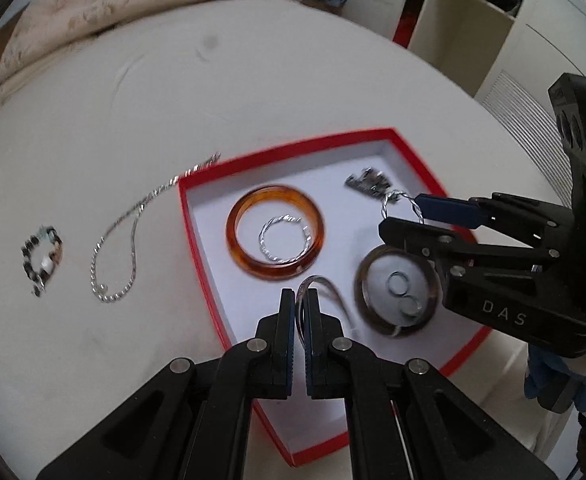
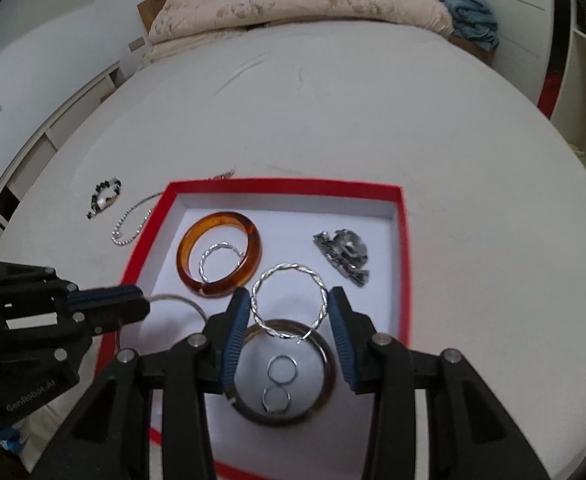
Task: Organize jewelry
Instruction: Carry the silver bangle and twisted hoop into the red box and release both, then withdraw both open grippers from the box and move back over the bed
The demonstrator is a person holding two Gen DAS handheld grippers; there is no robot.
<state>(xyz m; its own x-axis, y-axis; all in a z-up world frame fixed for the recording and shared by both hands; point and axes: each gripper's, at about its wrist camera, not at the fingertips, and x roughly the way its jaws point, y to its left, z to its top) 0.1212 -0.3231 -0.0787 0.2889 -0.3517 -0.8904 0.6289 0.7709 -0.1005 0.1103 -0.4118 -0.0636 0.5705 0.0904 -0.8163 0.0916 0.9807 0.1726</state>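
Your left gripper (image 1: pixel 301 300) pinches a thin silver bangle (image 1: pixel 325 292) just above the red-rimmed white tray (image 1: pixel 197 240), below the amber resin bangle (image 1: pixel 276 232). Your right gripper (image 2: pixel 289 308) spans a twisted silver hoop (image 2: pixel 289 300), lying flat over the dark ring-shaped bangle (image 2: pixel 325 360), nearer this hand.

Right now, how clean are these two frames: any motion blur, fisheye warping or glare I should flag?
Left wrist view: the amber bangle and the red box rim are smeared by motion; the left gripper stays sharp; the bed edge bows strongly. Right wrist view: crisper, the twisted silver hoop in the right gripper is well defined, with only slight smear on the box rim. No strong glare in either view.
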